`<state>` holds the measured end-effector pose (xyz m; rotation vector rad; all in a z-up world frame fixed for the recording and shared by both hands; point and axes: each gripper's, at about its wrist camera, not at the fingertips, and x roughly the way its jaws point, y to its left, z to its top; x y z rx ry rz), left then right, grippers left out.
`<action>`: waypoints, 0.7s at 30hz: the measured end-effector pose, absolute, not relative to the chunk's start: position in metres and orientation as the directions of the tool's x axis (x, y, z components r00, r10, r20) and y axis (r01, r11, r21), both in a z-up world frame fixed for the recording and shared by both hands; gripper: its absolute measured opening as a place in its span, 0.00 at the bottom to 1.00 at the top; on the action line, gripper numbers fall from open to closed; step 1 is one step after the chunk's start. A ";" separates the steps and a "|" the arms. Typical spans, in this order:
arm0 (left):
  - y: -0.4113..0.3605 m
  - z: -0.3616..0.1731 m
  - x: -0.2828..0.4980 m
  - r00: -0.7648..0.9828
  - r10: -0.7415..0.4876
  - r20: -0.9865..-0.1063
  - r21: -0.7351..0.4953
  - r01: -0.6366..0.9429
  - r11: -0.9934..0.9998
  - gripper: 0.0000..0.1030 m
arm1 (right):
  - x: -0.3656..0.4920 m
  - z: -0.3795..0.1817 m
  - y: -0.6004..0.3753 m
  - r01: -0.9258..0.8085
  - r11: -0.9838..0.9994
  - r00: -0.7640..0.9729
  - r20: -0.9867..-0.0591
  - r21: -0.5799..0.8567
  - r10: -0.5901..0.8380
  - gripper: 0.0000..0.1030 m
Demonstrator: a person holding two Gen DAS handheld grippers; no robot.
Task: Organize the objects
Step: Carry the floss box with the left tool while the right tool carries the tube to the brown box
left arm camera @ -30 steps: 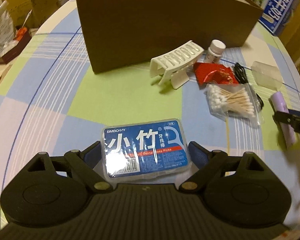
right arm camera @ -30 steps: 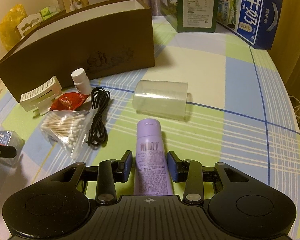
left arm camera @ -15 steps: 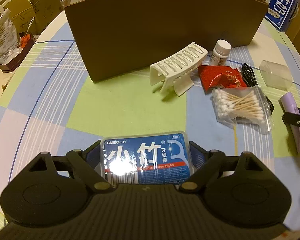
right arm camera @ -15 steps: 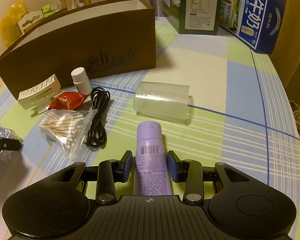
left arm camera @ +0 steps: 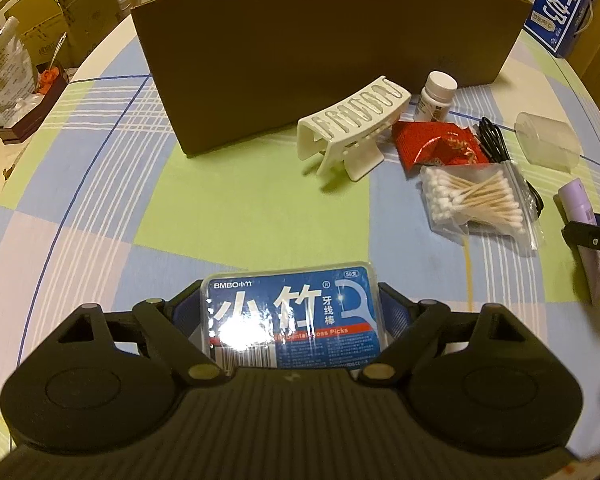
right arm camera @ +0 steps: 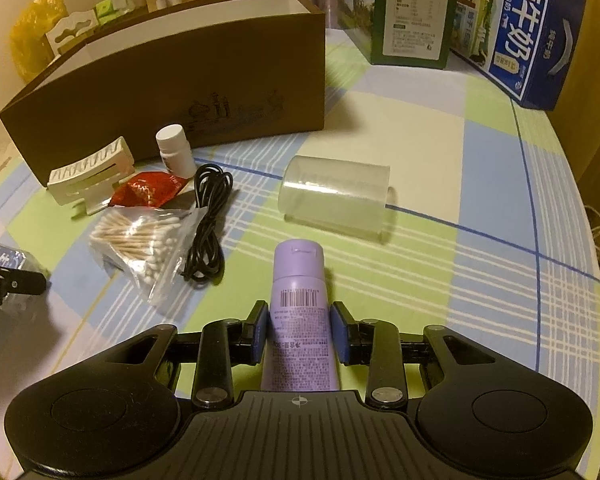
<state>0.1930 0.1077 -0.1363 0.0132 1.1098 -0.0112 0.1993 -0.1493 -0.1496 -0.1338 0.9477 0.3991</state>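
Left gripper (left arm camera: 291, 312): jaws closed on the dental floss pick box (left arm camera: 291, 318), label up, long axis crosswise between the fingers. The checked tablecloth (left arm camera: 99, 208) shows below the box; whether the box is lifted cannot be told. Ahead and slightly left stands the brown cardboard box (left arm camera: 320, 52), its long wall facing the tool. Ahead-right, from left to right: white slotted plastic rack (left arm camera: 352, 128), white pill bottle (left arm camera: 436, 96) upright beside the box wall, red foil packet (left arm camera: 436, 144), bag of cotton swabs (left arm camera: 480, 204), black cable (left arm camera: 494, 140), clear plastic cup (left arm camera: 548, 146) on its side.

Right gripper (right arm camera: 299, 332): jaws clamped on the purple tube (right arm camera: 299, 320), pads on either side of its body. Long axis runs straight ahead of the tool, cap end pointing away, barcode up. The cup lies crosswise just beyond the cap, not touching. Far ahead-right: green carton (right arm camera: 414, 12), blue milk carton (right arm camera: 524, 32).
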 end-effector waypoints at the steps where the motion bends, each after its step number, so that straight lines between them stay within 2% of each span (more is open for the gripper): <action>1: 0.108 -0.136 0.193 0.443 -0.005 -0.897 0.003 0.016 1.000 0.83 | 0.198 -0.149 -0.150 -0.389 0.918 0.512 -0.812 0.072 0.281 0.29; 9: 0.114 -0.117 0.187 0.473 -0.017 -0.881 -0.011 0.017 1.000 0.82 | 0.189 -0.124 -0.154 -0.393 0.905 0.543 -0.753 0.164 0.372 0.29; 21: 0.118 -0.042 0.212 0.613 -0.064 -0.788 -0.035 0.059 0.998 0.83 | 0.212 -0.053 -0.125 -0.488 0.831 0.575 -0.617 0.268 0.537 0.29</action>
